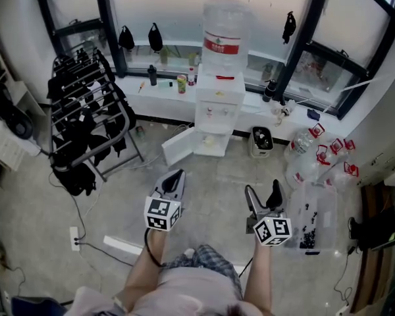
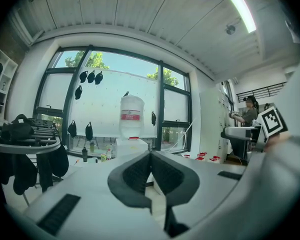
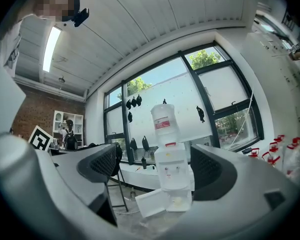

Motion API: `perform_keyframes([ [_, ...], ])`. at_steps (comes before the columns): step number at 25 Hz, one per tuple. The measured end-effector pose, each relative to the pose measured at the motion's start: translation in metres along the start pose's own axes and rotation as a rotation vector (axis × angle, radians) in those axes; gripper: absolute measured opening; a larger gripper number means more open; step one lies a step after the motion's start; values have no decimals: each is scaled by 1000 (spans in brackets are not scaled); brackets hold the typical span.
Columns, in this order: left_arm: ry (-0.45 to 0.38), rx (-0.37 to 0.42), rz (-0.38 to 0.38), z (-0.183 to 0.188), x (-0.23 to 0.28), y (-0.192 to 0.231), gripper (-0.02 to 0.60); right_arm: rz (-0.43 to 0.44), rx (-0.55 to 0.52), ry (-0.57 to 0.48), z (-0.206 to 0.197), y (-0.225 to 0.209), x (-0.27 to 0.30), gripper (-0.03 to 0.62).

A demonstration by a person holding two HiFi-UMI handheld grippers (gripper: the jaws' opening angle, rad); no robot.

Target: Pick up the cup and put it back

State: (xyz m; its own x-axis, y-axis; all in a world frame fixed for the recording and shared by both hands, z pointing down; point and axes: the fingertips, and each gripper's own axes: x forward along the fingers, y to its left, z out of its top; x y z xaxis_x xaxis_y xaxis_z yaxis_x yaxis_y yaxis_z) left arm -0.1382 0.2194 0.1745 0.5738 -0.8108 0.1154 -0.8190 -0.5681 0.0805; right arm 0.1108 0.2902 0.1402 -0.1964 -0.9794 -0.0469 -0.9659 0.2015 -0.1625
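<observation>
No cup shows plainly. A white water dispenser (image 1: 218,104) with a big bottle (image 1: 225,35) on top stands under the window, its lower cabinet door (image 1: 179,147) swung open. Something small and pale (image 3: 175,200) lies inside that cabinet, too small to name. My left gripper (image 1: 176,176) is held above the floor in front of the dispenser, and its pads (image 2: 140,171) meet with nothing between them. My right gripper (image 1: 263,191) hangs beside it, open wide and empty. In the right gripper view the dispenser (image 3: 171,169) stands framed between the spread fingers (image 3: 102,164).
A drying rack (image 1: 85,110) hung with black clothes stands at the left. Several large water bottles (image 1: 322,153) and a clear plastic box (image 1: 313,219) lie at the right. A small bin (image 1: 261,140) sits beside the dispenser. A can (image 1: 182,83) and a dark bottle (image 1: 152,75) stand on the sill. A power strip (image 1: 74,238) lies on the floor.
</observation>
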Motion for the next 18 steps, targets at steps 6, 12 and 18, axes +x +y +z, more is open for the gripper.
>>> perform_keyframes([
  [6,9,0,-17,-5,6,4,26,-14,-1,1,-5,-1,1,459],
  [12,10,6,-32,-6,28,9,26,-36,3,8,-12,-13,10,459],
  [18,-1,14,-29,3,67,20,26,-44,2,3,-11,-37,43,459],
])
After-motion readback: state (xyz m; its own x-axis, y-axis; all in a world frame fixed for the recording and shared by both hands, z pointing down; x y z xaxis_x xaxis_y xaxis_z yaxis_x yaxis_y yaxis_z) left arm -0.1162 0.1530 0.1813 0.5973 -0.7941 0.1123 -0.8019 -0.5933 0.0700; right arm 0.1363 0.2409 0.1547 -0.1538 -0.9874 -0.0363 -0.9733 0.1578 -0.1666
